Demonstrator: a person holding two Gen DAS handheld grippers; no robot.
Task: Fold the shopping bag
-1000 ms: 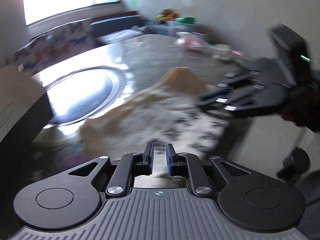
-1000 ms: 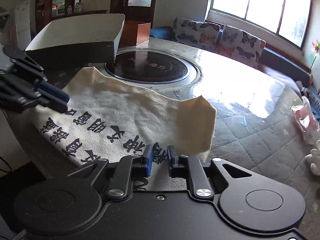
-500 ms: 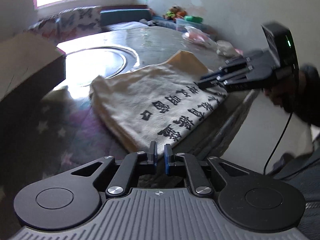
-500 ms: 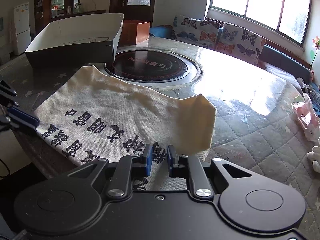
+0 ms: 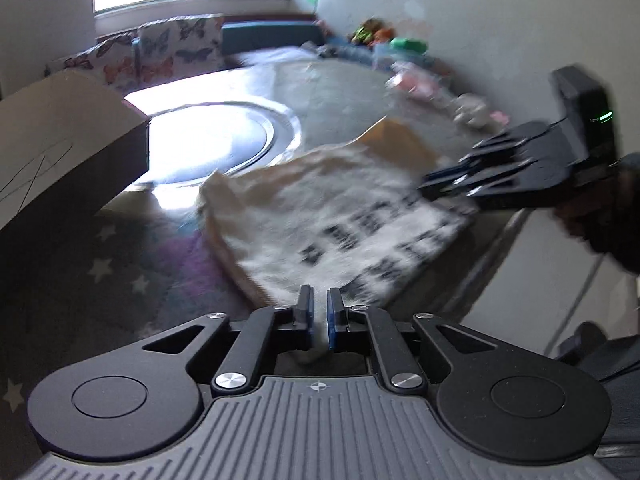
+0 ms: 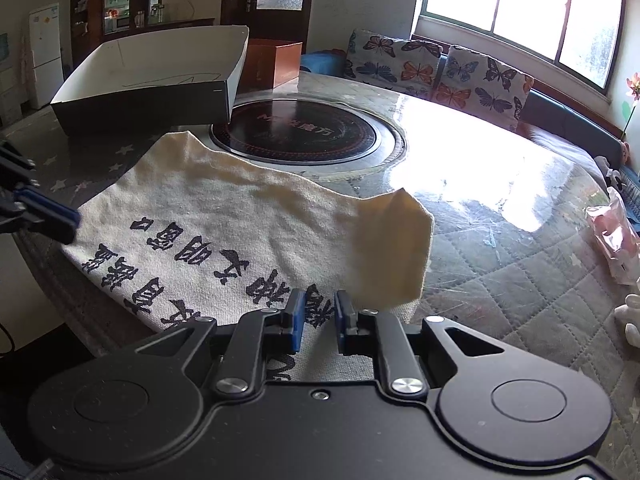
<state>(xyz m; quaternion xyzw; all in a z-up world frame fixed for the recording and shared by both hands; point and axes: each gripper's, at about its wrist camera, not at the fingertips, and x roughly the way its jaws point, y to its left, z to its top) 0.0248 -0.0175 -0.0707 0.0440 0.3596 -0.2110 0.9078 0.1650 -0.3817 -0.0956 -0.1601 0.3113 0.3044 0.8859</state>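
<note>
A cream canvas shopping bag [image 6: 224,216] with black printed characters lies flat on the table, its near edge hanging over the rim. One far corner stands curled up. My right gripper [image 6: 320,304] grips the near edge, with cloth bunched between its blue pads. My left gripper [image 5: 319,300] is shut on the bag's [image 5: 340,216] other near corner, and cloth shows between its jaws. In the left wrist view the right gripper [image 5: 430,191] reaches in over the bag's right edge. The left gripper [image 6: 68,226] shows at the left edge of the right wrist view.
A large open cardboard box [image 6: 152,80] stands behind the bag to the left. A round dark inset plate [image 6: 296,132] sits in the middle of the quilted table [image 6: 500,260]. A pink packet [image 6: 612,236] lies at the right rim. Butterfly cushions [image 6: 440,68] line the window.
My left gripper has come down to the bag's near left corner and its jaws have narrowed onto the cloth. The right gripper and the bag have kept still.
</note>
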